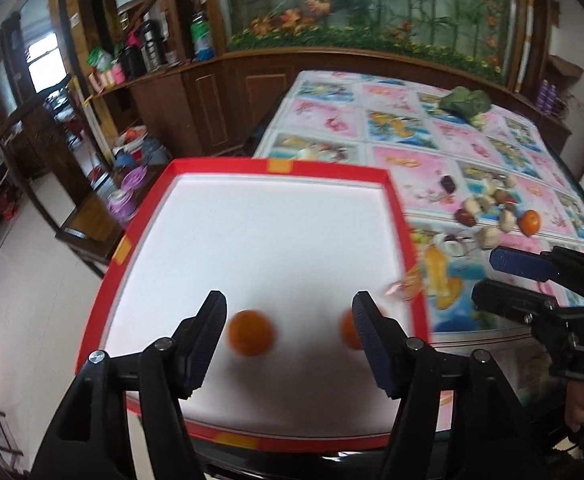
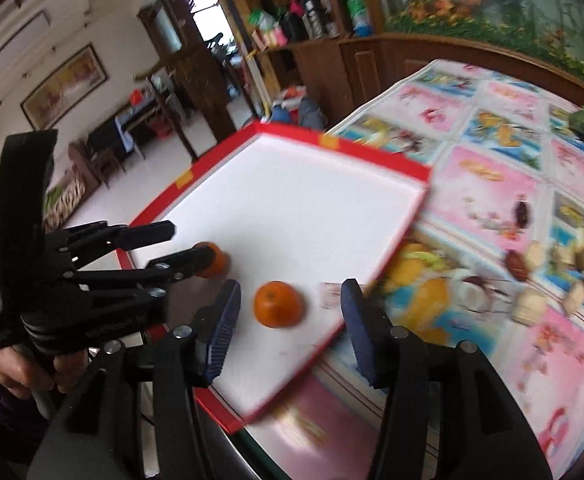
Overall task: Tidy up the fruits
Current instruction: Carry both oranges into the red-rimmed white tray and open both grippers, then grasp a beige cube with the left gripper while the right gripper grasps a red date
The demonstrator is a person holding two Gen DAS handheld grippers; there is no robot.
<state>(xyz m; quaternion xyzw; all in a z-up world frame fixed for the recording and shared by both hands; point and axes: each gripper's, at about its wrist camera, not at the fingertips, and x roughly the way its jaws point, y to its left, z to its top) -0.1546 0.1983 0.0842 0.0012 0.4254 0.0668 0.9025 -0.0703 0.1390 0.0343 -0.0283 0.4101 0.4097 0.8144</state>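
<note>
A red-rimmed white tray lies on the table's left part; it also shows in the right wrist view. Two oranges lie in it: one between my left gripper's fingers, another partly hidden behind the right finger. The right wrist view shows them too, one and the other. My left gripper is open above the tray. My right gripper is open and empty over the tray's near corner; it also shows in the left wrist view. A third orange lies among mixed fruits on the tablecloth.
The table carries a pink patterned cloth. A green leafy vegetable lies at the far side. A wooden cabinet with bottles stands behind the table. Floor and furniture lie to the left of the tray.
</note>
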